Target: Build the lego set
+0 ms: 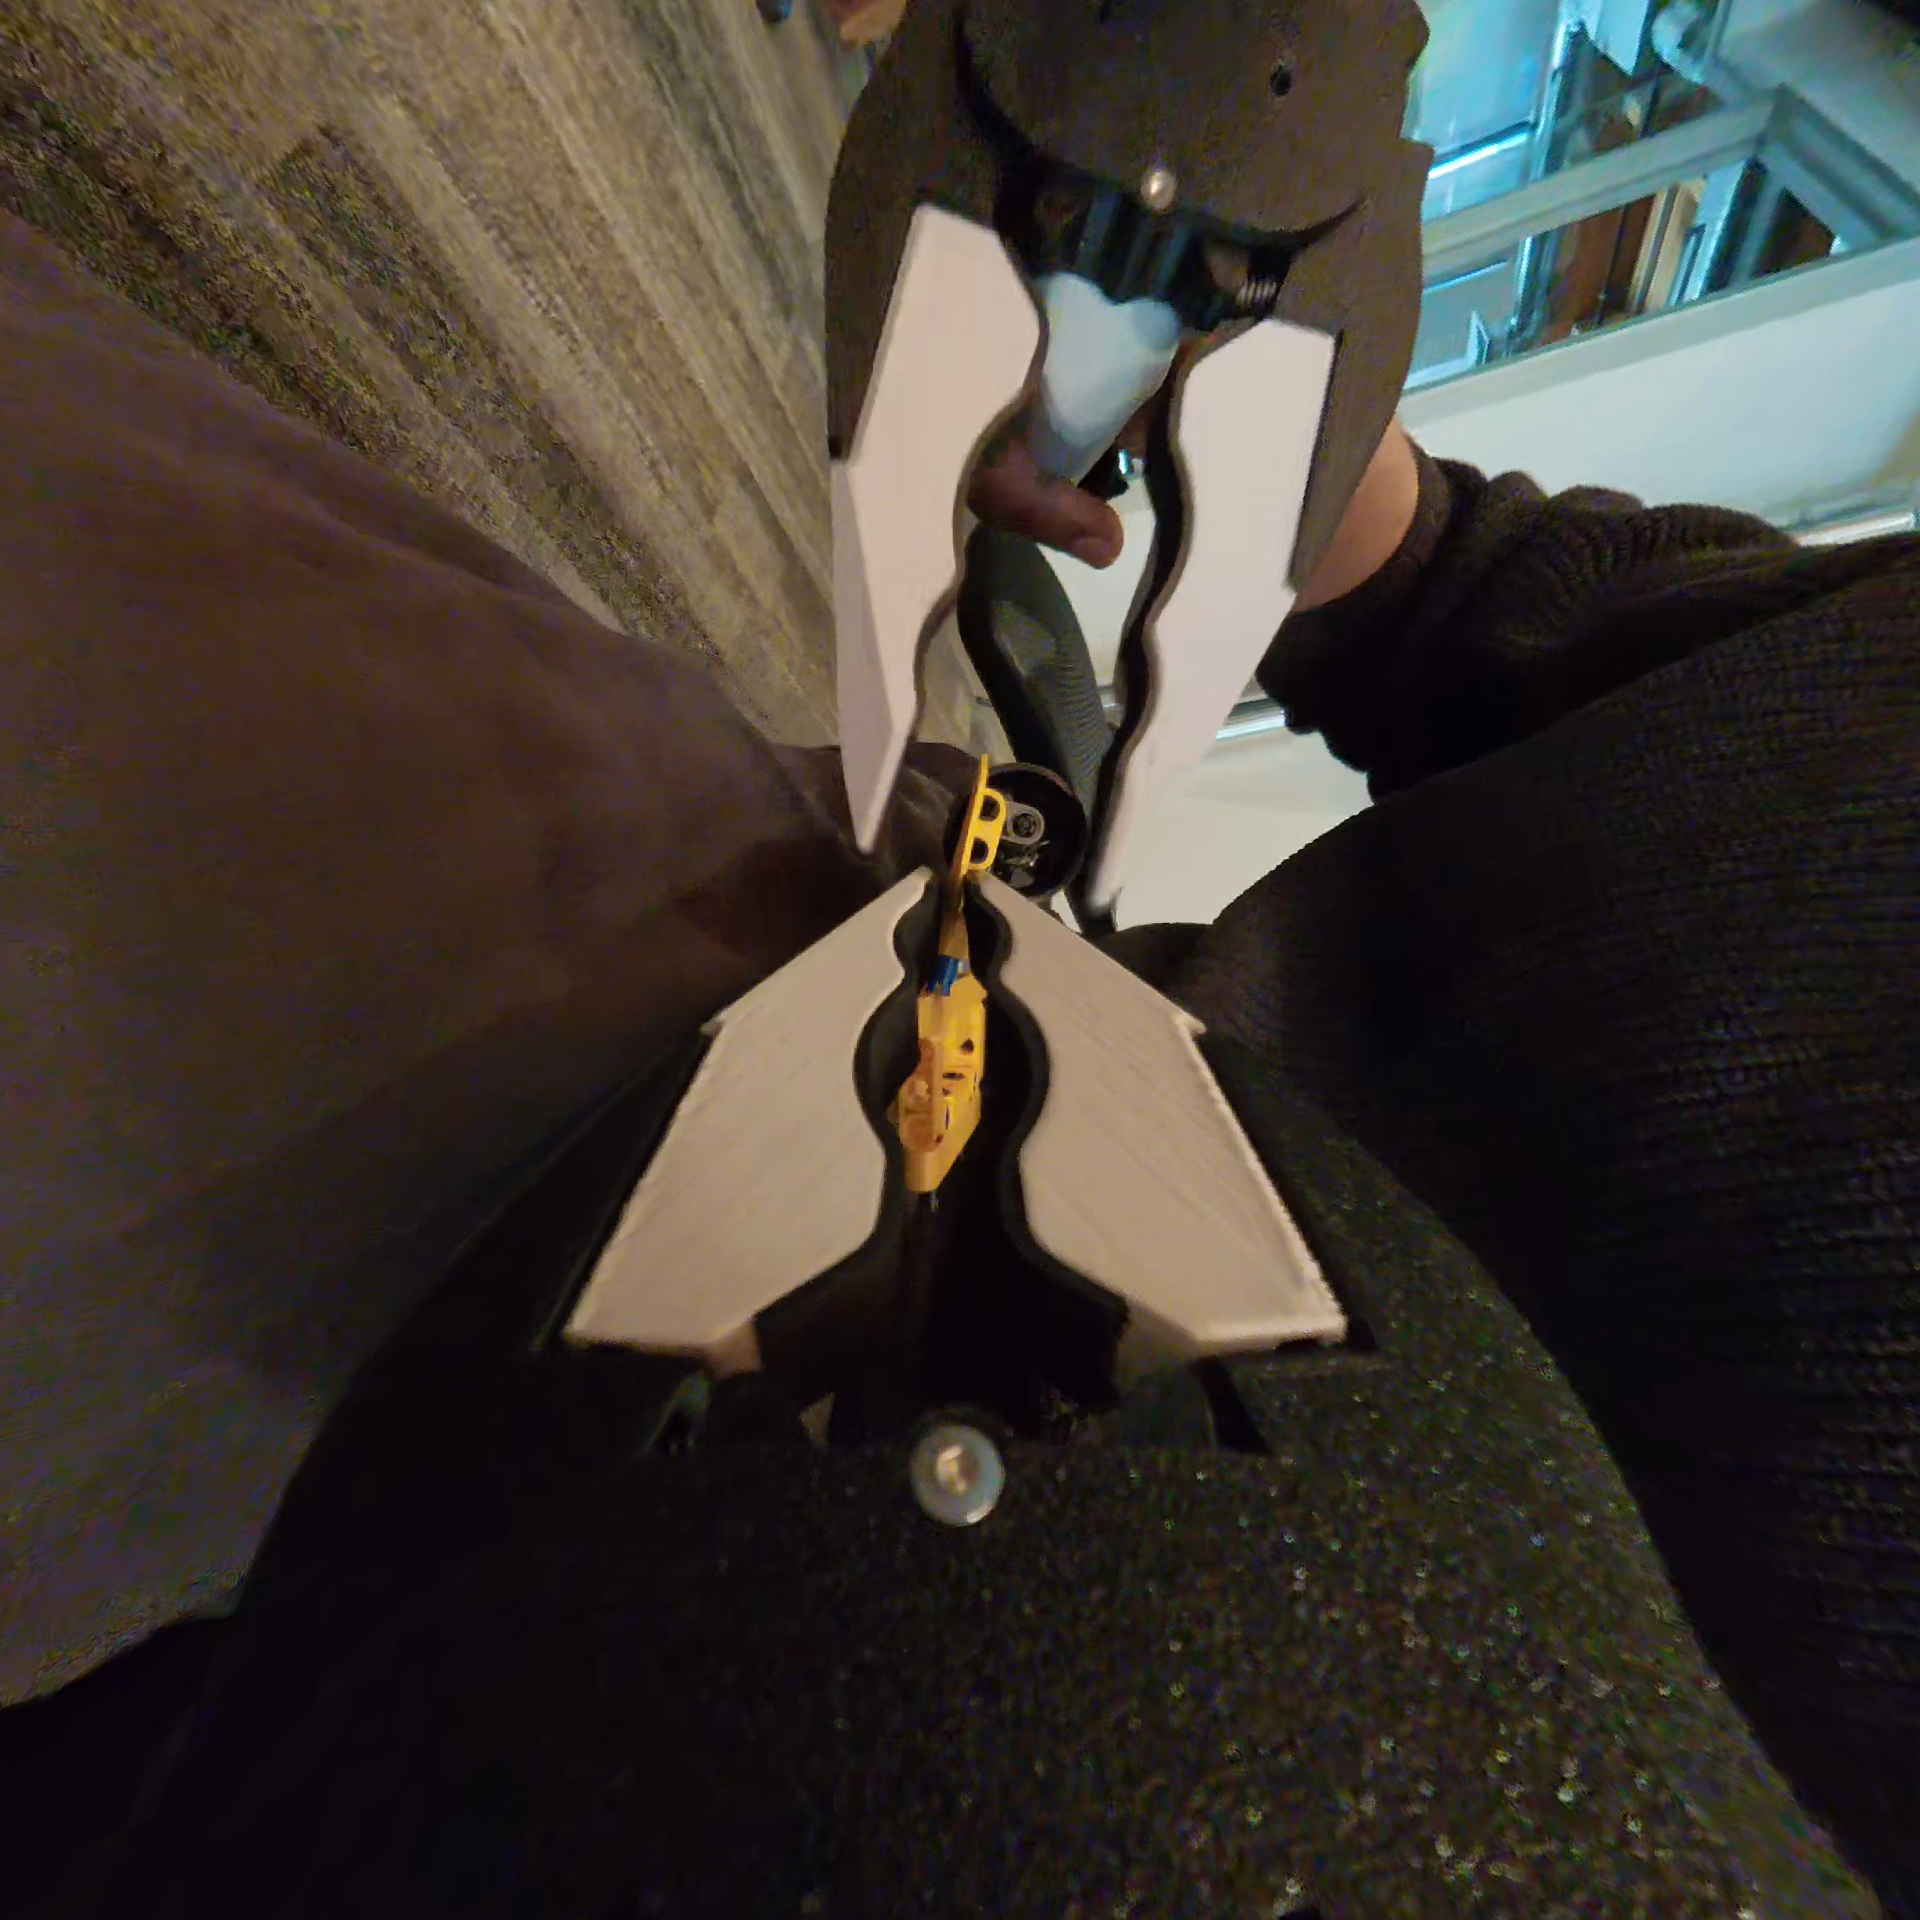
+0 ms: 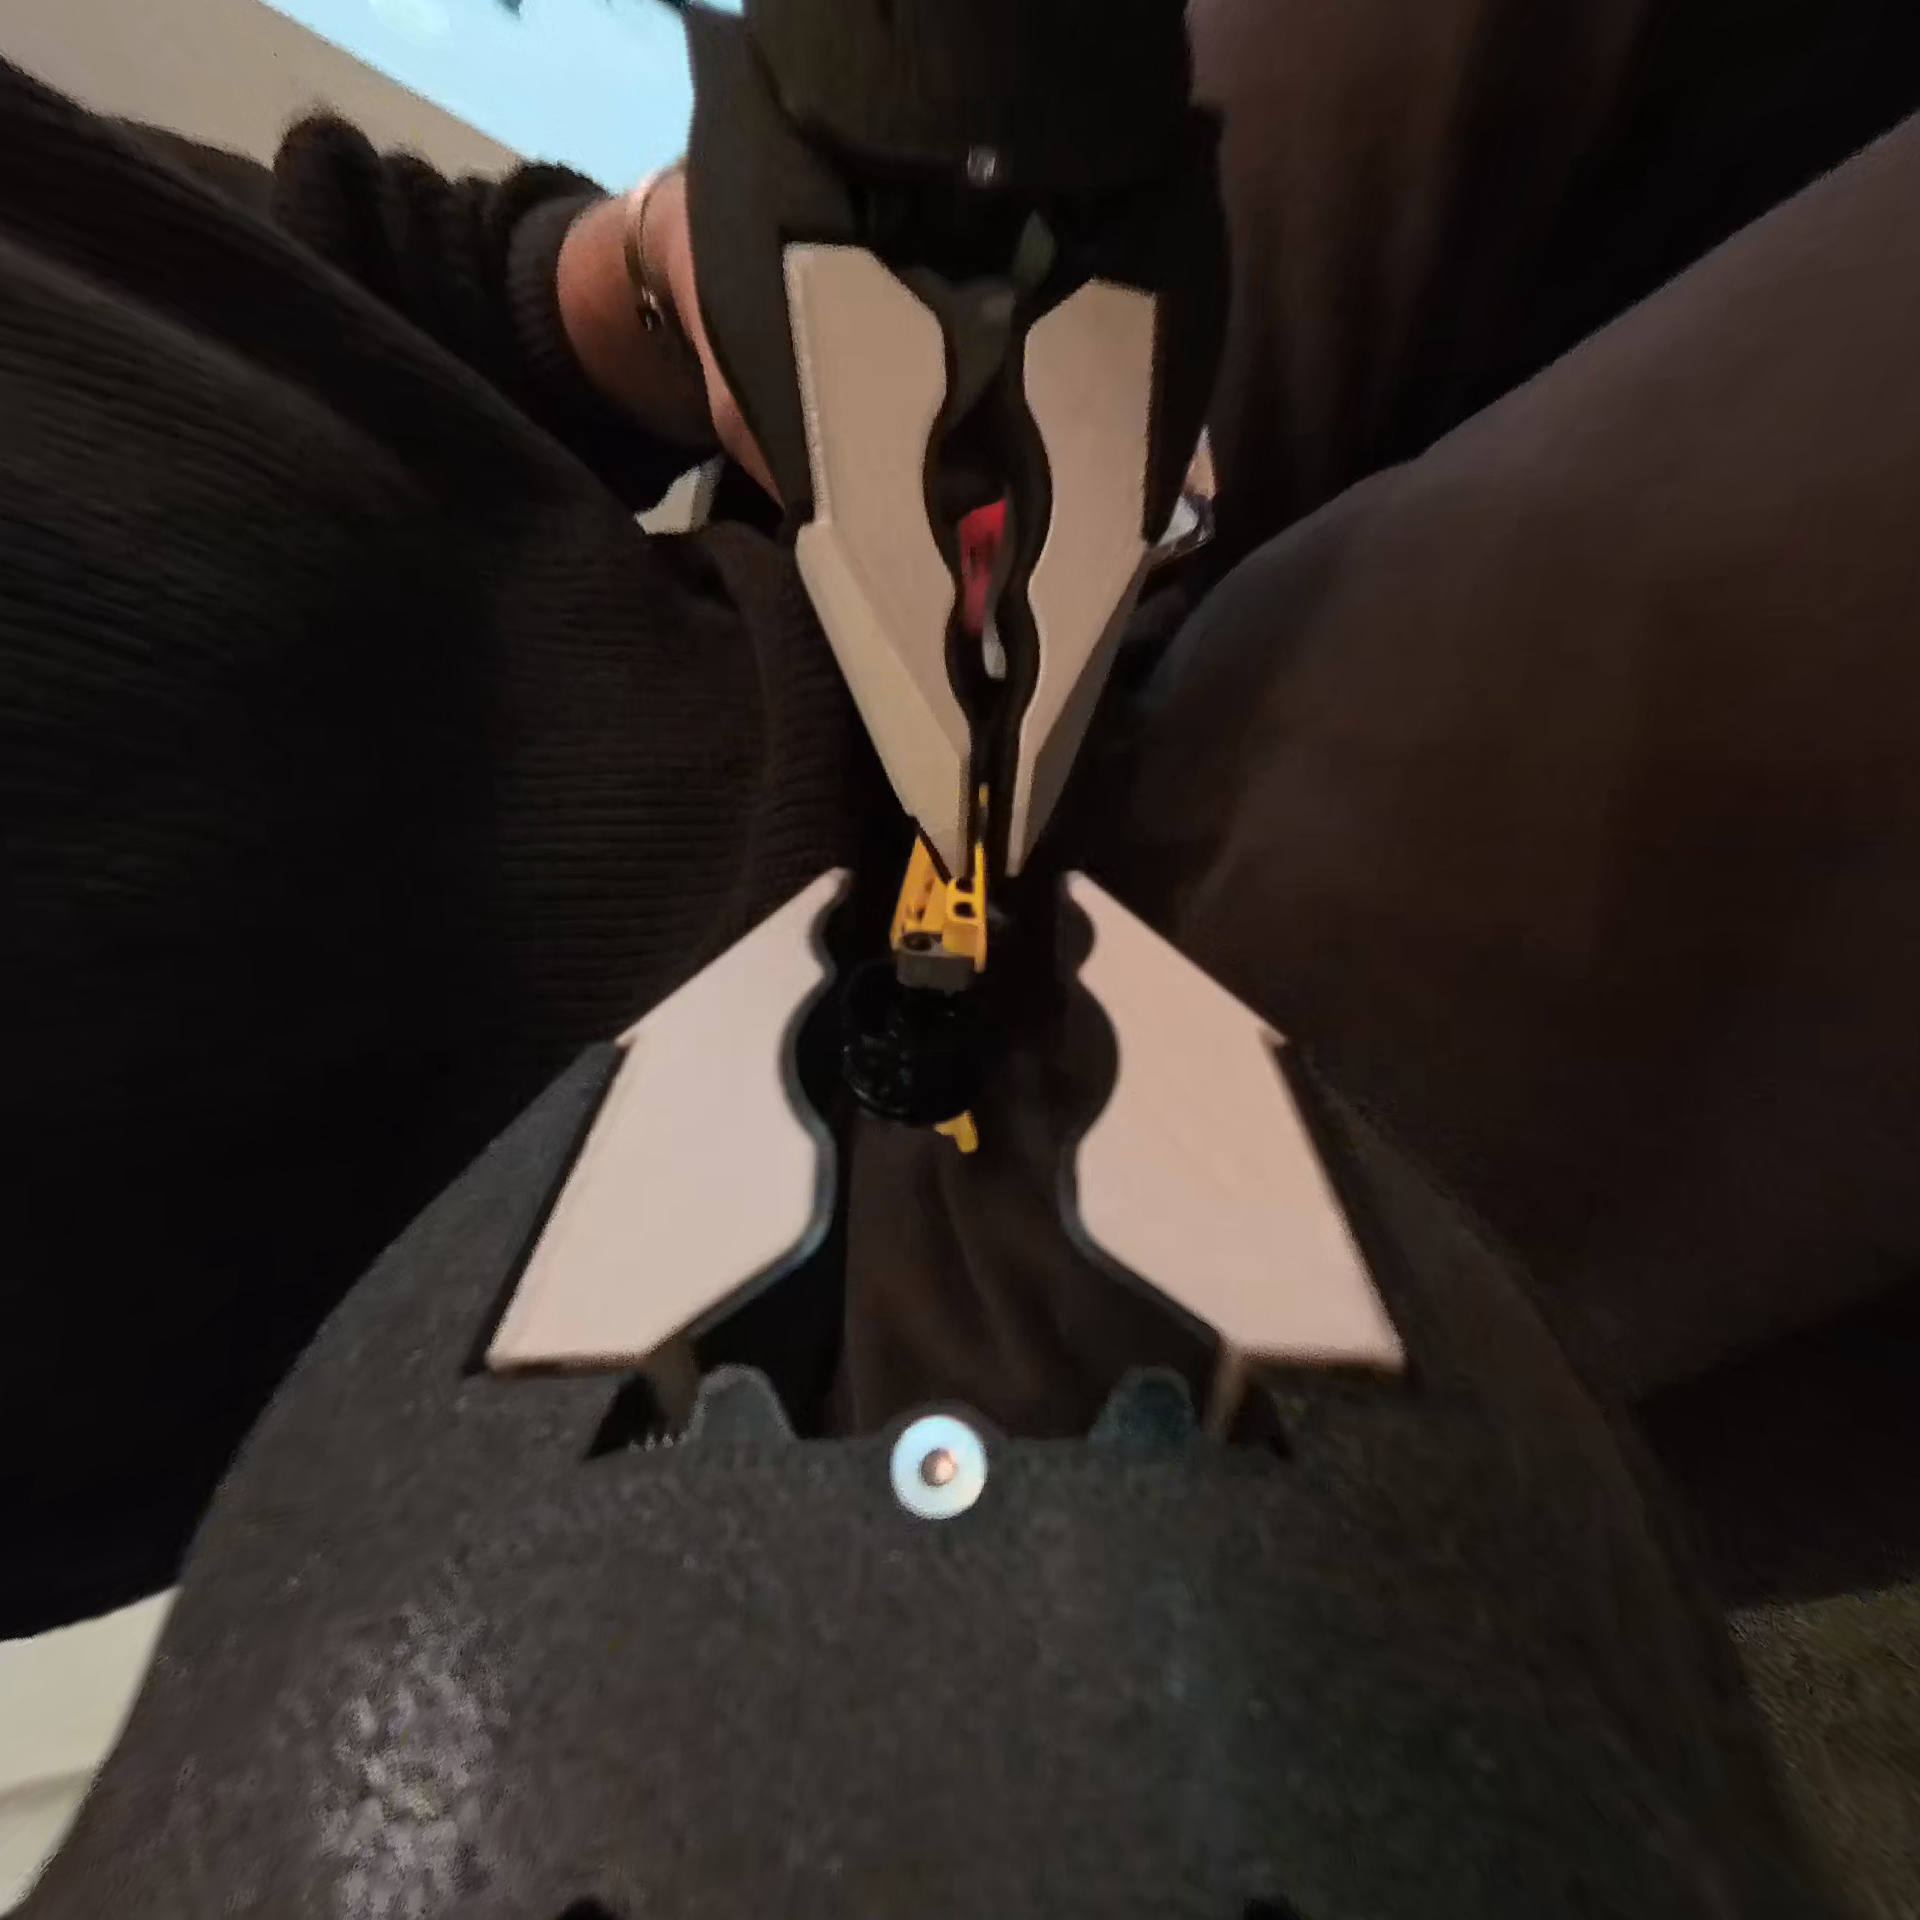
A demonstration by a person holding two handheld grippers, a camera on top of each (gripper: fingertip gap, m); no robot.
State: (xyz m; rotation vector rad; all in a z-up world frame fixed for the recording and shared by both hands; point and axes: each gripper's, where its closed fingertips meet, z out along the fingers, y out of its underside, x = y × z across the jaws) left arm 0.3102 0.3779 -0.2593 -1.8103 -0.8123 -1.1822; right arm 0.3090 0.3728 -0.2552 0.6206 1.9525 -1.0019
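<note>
In the left wrist view, the left gripper has its white fingers drawn in narrow and clamped on a yellow toy-brick assembly, whose body sits in the scalloped gap between them. A thin yellow plate with holes sticks out past the tips, with a small black wheel just behind it. Facing it from the top edge, the right gripper stands with its jaws wide apart, one tip on either side of the wheel without touching it. A hand shows behind those fingers, with a dark knitted sleeve beside it. No desk carries anything here (the assembly hangs in the air over dark brown cloth); patterned carpet lies beyond.

In the right wrist view, the right gripper is spread wide around the black wheel, which lies close to its left finger; whether they touch, I cannot tell. The yellow assembly runs from the wheel into the pinched tips of the left gripper opposite.
</note>
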